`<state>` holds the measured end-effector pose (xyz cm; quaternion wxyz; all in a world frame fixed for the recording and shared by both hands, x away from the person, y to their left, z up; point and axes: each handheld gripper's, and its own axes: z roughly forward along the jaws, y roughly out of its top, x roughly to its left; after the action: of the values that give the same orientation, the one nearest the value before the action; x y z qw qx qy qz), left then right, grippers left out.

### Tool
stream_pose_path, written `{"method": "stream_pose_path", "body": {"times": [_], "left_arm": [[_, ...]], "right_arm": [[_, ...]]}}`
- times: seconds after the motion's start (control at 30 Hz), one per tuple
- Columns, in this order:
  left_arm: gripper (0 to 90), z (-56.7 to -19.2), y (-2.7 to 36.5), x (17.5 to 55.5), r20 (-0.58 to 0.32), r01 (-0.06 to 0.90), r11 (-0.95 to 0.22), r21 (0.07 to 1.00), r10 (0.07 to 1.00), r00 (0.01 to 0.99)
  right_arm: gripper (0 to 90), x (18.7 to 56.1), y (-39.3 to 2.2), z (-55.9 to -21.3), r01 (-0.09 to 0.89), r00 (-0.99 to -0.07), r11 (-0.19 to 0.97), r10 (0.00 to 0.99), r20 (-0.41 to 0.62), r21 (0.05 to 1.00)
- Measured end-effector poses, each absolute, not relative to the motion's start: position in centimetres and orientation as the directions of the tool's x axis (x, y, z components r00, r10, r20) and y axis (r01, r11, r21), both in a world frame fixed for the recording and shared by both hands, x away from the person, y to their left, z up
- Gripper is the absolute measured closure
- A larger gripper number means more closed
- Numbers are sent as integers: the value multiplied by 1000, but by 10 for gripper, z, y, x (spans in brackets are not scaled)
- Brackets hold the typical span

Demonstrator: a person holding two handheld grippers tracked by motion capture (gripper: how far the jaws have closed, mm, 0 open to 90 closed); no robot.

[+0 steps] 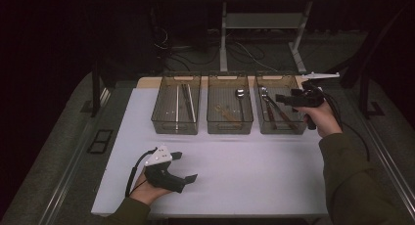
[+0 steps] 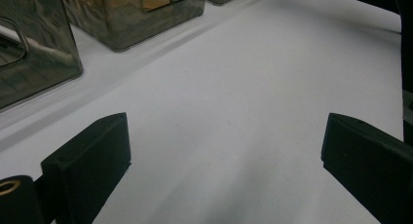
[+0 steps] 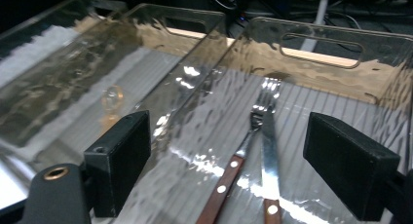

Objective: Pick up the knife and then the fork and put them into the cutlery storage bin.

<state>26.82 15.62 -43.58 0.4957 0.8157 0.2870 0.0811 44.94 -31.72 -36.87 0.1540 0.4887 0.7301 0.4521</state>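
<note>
Three smoky clear bins stand in a row at the back of the white table [image 1: 244,171]. The right bin [image 1: 280,130] holds a fork [image 3: 260,104] and a knife [image 3: 269,151], both with wooden handles and lying flat. My right gripper [image 1: 279,99] hovers over that bin with its jaws wide apart and nothing between them; in the right gripper view [image 3: 229,146] the fork and knife lie below the gap. My left gripper [image 1: 187,166] rests low at the table's front left, open and empty, its jaws [image 2: 226,156] over bare white surface.
The middle bin [image 1: 230,131] holds a spoon [image 1: 240,94] and a wooden utensil [image 1: 227,113]. The left bin [image 1: 175,131] holds long thin sticks. Behind the table stands a white desk frame [image 1: 223,34] with cables on the floor.
</note>
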Motion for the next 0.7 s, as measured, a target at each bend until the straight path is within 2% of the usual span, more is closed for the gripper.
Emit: {"method": "stream_pose_path", "body": {"times": [0.13, 0.2, 0.37, 0.7], "left_arm": [[22, -436, 156, 269, -152, 390, -350, 852, 549, 822], [20, -436, 157, 270, -143, 385, -357, 851, 548, 824], [19, -436, 157, 274, -118, 366, -376, 851, 543, 831], [0, -438, 158, 275, -125, 374, -381, 845, 541, 832]], "right_arm": [[171, 436, -319, -370, 559, -496, 142, 847, 192, 817], [132, 429, -320, -372, 558, -501, 154, 846, 183, 815], [132, 411, -322, -373, 527, -528, 173, 834, 161, 832], [132, 368, -321, -378, 476, -592, 181, 790, 161, 861]]}}
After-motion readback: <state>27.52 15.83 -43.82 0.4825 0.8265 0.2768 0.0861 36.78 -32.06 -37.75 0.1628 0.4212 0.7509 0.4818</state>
